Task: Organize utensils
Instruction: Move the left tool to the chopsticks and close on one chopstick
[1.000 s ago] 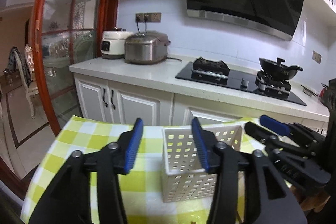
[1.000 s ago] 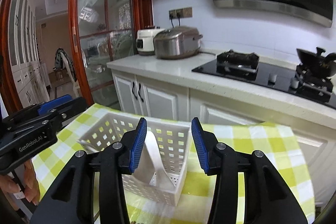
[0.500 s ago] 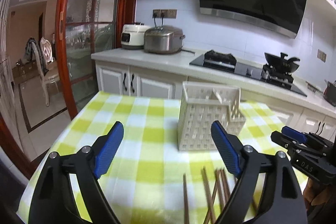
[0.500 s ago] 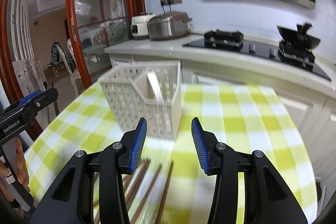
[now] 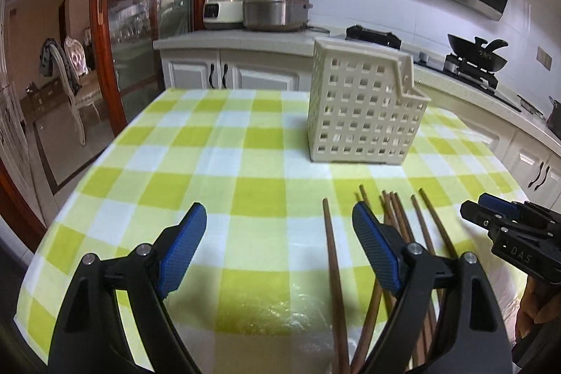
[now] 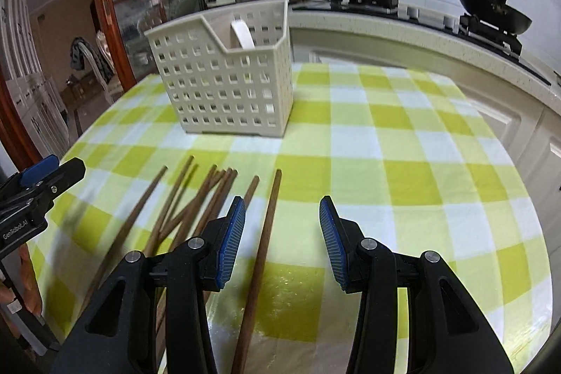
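On checked cloth (image 6: 403,142): slender wooden chopsticks (image 6: 261,244).

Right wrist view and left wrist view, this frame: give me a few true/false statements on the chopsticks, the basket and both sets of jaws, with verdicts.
1. The chopsticks lie loose on the checked tablecloth. True.
2. The utensil basket is tipped on its side. False: it stands upright on the cloth, beyond the chopsticks.
3. The right gripper is clamped on a chopstick. False: one chopstick lies between its jaws, but the pads stand clear of it.
4. The left gripper holds nothing, jaws wide apart. True.
5. The basket is empty. False: a white handle-like piece stands inside it.
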A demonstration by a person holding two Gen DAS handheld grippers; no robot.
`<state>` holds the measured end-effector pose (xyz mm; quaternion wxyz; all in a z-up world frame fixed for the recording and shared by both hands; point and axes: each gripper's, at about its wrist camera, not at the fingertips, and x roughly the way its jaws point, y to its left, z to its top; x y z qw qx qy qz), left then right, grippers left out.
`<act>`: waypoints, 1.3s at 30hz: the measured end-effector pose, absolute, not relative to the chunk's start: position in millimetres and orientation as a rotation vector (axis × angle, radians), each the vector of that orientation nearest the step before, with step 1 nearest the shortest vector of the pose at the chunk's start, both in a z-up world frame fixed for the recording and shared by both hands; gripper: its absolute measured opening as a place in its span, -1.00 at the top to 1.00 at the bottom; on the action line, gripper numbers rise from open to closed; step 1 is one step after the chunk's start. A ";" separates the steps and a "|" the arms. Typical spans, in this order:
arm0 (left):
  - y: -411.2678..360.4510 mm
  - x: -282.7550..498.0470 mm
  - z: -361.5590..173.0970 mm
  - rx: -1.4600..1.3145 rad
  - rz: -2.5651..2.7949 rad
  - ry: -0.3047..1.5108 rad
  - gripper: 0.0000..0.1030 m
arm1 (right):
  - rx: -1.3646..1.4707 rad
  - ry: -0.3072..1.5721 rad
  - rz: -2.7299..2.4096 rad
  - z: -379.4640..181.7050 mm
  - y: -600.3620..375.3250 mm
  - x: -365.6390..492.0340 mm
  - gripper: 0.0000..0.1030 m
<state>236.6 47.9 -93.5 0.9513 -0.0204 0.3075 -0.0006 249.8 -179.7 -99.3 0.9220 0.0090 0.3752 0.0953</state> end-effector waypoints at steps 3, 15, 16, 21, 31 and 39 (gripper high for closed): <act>47.2 242.0 -99.1 -0.032 0.000 0.653 -0.60 | 0.003 0.806 0.195 -106.0 -174.7 255.1 0.23; 41.2 254.0 -117.0 -0.002 -0.031 0.751 -0.49 | -0.066 0.908 0.197 -125.2 -158.3 272.0 0.55; 40.3 255.0 -118.6 0.002 -0.036 0.759 -0.48 | -0.067 0.911 0.196 -126.2 -158.1 273.3 0.58; 35.4 258.0 -122.9 0.016 -0.050 0.778 -0.46 | -0.081 0.912 0.192 -127.8 -156.7 279.1 0.62; 18.7 271.2 -134.9 0.044 -0.081 0.837 -0.14 | -0.077 0.909 0.201 -127.2 -162.4 280.2 0.87; 3.2 285.4 -144.4 0.081 -0.103 0.888 0.48 | -0.048 0.911 0.224 -127.3 -168.8 279.6 0.87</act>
